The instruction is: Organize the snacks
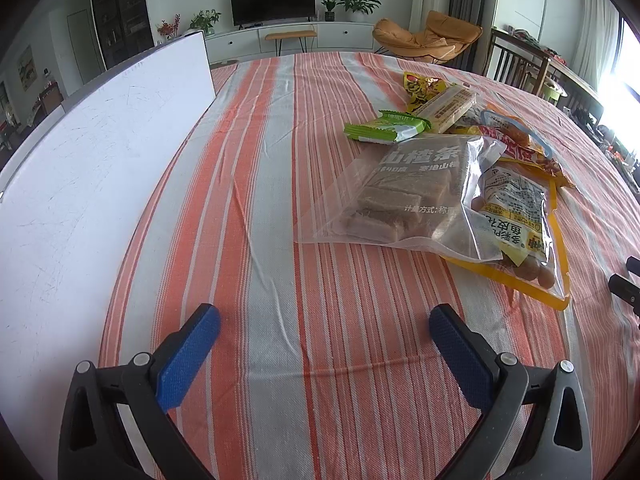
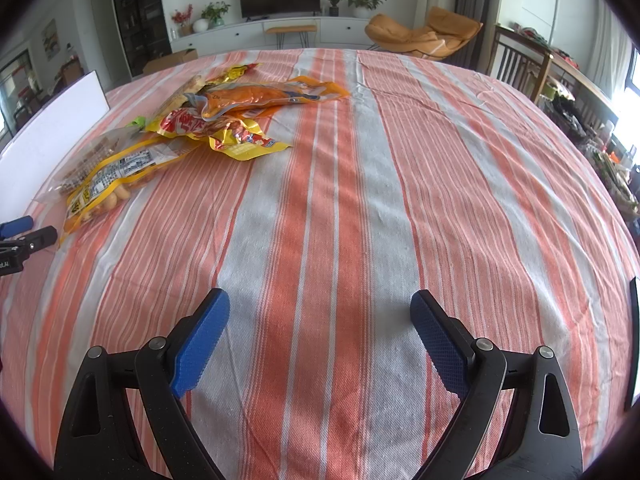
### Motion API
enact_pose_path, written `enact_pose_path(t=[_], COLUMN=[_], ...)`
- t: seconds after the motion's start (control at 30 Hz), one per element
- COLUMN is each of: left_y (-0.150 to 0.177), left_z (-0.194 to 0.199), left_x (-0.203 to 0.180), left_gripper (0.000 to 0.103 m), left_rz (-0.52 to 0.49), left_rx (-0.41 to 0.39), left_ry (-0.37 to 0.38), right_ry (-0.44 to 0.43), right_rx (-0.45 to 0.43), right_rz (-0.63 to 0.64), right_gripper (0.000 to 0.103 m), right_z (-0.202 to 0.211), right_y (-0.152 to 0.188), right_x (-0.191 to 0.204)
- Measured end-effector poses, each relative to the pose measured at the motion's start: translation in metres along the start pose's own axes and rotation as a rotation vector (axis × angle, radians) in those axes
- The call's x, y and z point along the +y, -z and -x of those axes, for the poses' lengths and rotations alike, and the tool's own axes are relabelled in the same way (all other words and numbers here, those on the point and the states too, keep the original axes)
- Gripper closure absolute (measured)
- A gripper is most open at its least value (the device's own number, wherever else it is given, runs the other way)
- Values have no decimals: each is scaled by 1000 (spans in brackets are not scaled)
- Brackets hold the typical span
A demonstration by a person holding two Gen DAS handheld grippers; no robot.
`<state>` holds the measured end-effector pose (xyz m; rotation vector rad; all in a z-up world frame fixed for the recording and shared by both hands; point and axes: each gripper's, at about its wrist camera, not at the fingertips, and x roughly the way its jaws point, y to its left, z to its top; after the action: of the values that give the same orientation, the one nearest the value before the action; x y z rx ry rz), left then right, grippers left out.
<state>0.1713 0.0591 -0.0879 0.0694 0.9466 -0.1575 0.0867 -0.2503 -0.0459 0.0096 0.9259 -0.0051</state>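
Observation:
A heap of snack packets lies on the striped tablecloth (image 1: 280, 200). In the left wrist view a clear bag of brown bars (image 1: 404, 196) is nearest, with a yellow-edged bag of round snacks (image 1: 520, 220) beside it, a green packet (image 1: 384, 128) behind, and a beige bar pack (image 1: 444, 106) further back. My left gripper (image 1: 324, 324) hovers open in front of the heap, holding nothing. In the right wrist view the heap sits far left, with an orange packet (image 2: 272, 96) and a red-yellow packet (image 2: 216, 130) on top. My right gripper (image 2: 320, 310) is open over bare cloth.
A white board (image 1: 100, 152) stands along the table's left side. The left gripper (image 2: 24, 236) shows at the left edge of the right wrist view. A dark flat object (image 2: 634, 340) lies at the table's right edge. Wooden chairs (image 2: 520, 64) stand beyond the table.

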Motion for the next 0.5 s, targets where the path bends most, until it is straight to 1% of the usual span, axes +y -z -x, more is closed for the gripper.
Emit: enact_pose_path(t=[0.5], left_y=[0], left_z=[0], left_x=[0], left_gripper=[0], left_rz=[0], left_rx=[0], left_ry=[0], right_ry=[-1], right_rx=[0], right_rz=[0], right_gripper=[9], right_z=[1], right_y=[0], right_x=[0])
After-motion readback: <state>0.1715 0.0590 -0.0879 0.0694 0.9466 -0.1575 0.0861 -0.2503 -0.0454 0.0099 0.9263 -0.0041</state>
